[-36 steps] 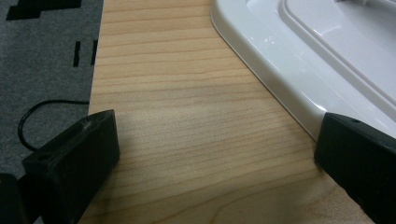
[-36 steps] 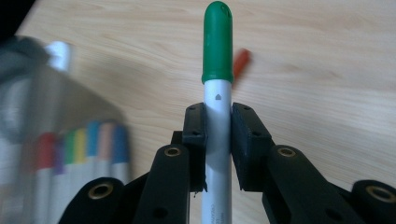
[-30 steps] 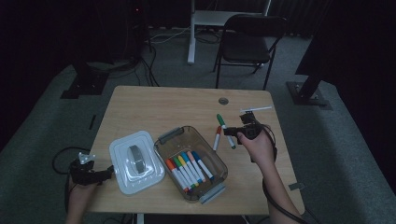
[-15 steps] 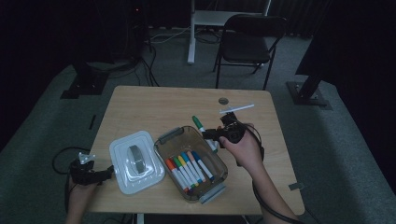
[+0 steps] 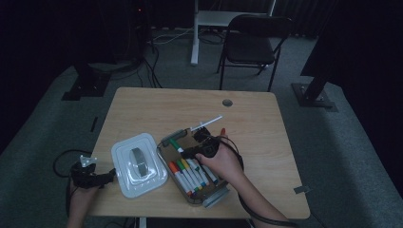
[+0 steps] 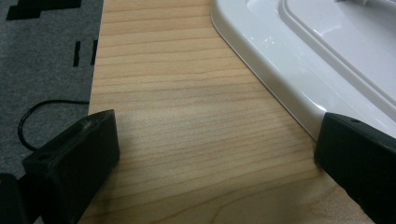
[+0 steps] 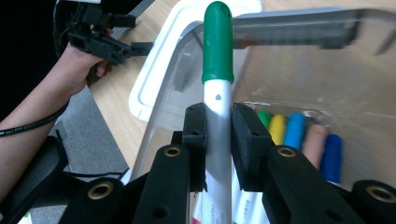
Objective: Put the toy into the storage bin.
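- The clear plastic bin is sitting mid-table beside its white lid.
- The right gripper is pinching the green-capped marker by its barrel over the bin; it looks light, stiff and slick.
- The left gripper is resting with jaws spread.

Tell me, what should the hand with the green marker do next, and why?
Probably lower the green marker into the bin and let go. The right gripper has its fingers shut on the marker's white barrel, and it hangs over the open bin where other markers already lie side by side. The lid lies beside the bin, so nothing blocks the way.
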Demonstrator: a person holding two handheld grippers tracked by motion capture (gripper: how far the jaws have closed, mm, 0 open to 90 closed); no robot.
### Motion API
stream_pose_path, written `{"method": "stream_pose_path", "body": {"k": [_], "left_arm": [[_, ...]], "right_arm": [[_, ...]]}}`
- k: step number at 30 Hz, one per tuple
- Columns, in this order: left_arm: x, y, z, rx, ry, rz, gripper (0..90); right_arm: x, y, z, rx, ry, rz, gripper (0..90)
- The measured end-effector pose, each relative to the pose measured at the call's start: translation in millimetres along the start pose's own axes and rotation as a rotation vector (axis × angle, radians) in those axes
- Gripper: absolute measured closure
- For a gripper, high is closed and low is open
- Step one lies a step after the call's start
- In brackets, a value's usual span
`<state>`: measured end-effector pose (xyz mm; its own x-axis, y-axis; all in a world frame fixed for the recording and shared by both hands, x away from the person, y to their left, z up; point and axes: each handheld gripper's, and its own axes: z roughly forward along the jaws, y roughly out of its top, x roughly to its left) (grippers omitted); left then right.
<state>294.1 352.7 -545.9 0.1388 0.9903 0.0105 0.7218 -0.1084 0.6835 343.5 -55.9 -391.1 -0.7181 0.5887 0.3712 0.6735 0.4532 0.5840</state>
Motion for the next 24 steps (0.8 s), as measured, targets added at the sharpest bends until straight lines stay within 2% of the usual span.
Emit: {"method": "stream_pose_path", "body": {"k": [1,10,16,24], "left_arm": [[0.0,0.0,0.0,0.000,0.000,0.000,0.7],[0.0,0.0,0.1,-0.001,0.000,0.000,0.6],[0.0,-0.1,0.1,-0.001,0.000,0.000,0.6],[0.1,0.0,0.1,-0.001,0.001,0.001,0.7]], "right_arm": [[1.8,-0.3,4.6,0.023,0.006,0.000,76.8],[4.7,-7.8,34.7,0.106,0.020,0.012,76.8],[5.9,-10.6,51.9,0.146,0.022,0.009,76.8],[2.8,-14.1,70.1,0.241,0.038,0.025,76.8]]}}
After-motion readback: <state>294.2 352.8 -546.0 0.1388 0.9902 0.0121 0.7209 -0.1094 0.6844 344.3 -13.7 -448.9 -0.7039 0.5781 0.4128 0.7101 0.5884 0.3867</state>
